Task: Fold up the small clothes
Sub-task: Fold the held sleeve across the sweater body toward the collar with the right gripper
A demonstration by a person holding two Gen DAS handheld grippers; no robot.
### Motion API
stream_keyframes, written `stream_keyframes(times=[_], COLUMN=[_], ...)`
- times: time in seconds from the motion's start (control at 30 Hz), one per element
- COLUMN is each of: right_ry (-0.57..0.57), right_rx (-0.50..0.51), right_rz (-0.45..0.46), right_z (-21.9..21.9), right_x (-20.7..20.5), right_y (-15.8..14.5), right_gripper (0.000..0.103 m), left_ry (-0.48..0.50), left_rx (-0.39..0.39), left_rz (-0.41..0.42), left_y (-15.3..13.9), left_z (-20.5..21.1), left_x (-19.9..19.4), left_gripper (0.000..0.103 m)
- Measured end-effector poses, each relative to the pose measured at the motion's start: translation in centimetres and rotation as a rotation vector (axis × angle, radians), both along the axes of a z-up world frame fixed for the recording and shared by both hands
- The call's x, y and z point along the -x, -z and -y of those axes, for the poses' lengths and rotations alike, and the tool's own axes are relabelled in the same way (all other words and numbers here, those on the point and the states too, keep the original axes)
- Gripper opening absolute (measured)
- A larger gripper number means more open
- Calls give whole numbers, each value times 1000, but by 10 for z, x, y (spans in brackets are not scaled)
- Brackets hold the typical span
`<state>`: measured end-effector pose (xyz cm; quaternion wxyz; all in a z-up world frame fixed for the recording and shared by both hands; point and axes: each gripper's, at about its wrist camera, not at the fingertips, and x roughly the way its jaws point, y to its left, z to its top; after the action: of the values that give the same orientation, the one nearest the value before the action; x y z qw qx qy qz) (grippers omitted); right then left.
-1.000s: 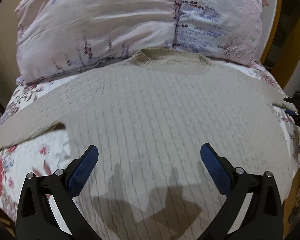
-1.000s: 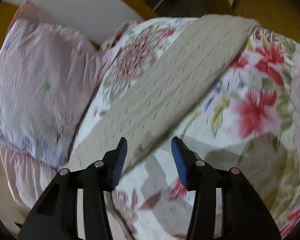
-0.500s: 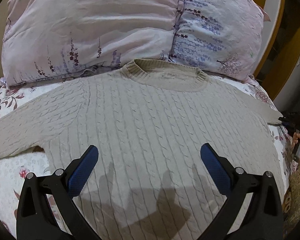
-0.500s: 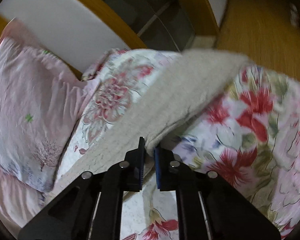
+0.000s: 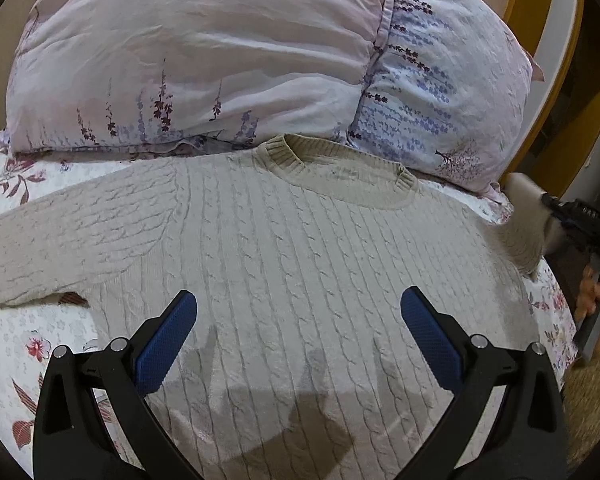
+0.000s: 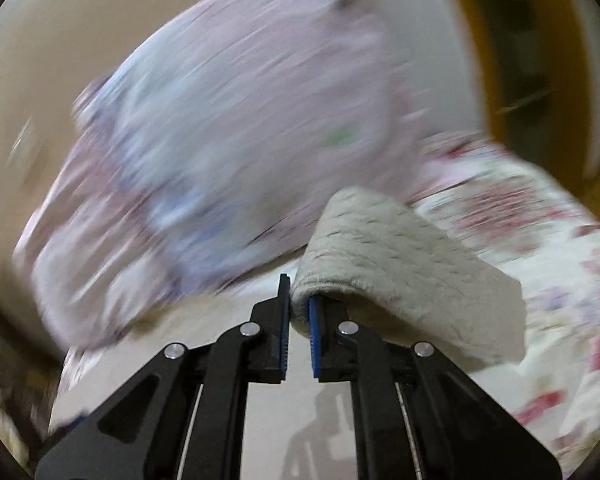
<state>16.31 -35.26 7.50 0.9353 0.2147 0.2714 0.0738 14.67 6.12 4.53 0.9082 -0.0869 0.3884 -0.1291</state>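
Beige sweater [image 5: 284, 264] flat on bed [image 5: 28, 336]; right gripper [image 6: 298, 320] clamps sleeve [image 6: 400, 256] cuff, left gripper [image 5: 300, 312] jaws wide, empty. Carry sleeve straight across chest (keep grip, avoid bunching).

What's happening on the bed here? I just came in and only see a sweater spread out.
A person is folding a beige cable-knit sweater laid flat on a floral bedspread below the pillows. The right tool is shut on the sweater's sleeve and holds it lifted off the bed. The left tool hangs open over the sweater's body, gripping nothing.
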Motion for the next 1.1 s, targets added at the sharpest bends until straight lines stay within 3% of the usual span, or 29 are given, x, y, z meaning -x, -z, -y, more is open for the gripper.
stream_keyframes(times=[0.13,0.23,0.3,0.33,0.4,0.43,0.63,0.73,0.8,0.83,0.97,1.1], right_ry=[-205,-241,-235,-228,-194,-162,31,113,170,205,219,87], right_rx=[19,43,0,-41,-126,-167,-296,-333,-307,-244,-5,110], right_rz=[-121,-233,-261,-267,-263,-249,-260,-275,-285,-285,-195,-74], right_z=[-68,-94,-90,-84,-68,-56,-1,16,20,17,-13,-72], right_x=[-11,-15,-17,-18,-16,-13,-21,-27,-29,-32,-34,-38], right_y=[39,72,80,80,77,74,77,82,82,77,45,11], right_gripper=[8,9,16,21,45,48,48,36,23,16,10,9], left_ry=[-1,7,15,20,28,29,35,33,29,29,34,39], left_rx=[26,48,70,82,111,124,220,271,292,299,330,405], left_rz=[19,10,-5,-13,-24,-28,-59,-88,-101,-103,-98,-118], left_y=[1,1,1,1,1,1,4,8,10,10,7,7], left_z=[-3,-3,-5,-5,-7,-8,-15,-20,-23,-25,-30,-35], left_x=[1,-1,-3,-5,-7,-8,-14,-17,-18,-18,-19,-24], left_gripper=[102,102,102,102,102,102,102,102,102,102,102,100])
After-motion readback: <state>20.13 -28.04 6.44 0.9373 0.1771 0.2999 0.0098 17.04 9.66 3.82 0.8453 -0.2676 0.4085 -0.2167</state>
